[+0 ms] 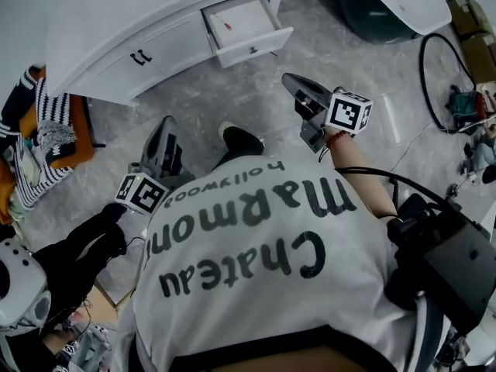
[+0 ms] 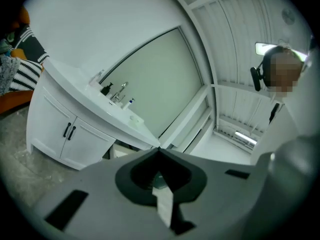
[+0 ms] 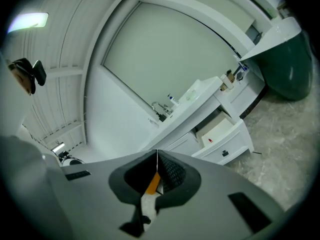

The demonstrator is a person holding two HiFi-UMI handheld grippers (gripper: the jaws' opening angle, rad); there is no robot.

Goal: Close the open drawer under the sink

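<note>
Both the left claw [image 1: 166, 124] and the right claw [image 1: 290, 79] were closed tight, holding nothing, well apart from the white drawer [image 1: 249, 31] standing open in the white sink cabinet's [image 1: 112, 70] front, so an off-centre shove could have jammed it askew.

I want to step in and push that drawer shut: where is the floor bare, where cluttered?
Bare floor lies between the shoe and the open drawer, on toward the dark green tub. Crowded: striped clothes at left, cables and gear at right.

Striped cloth [image 1: 31, 169]; black cable loop [image 1: 421, 72] on marbled floor [image 1: 232, 103].
</note>
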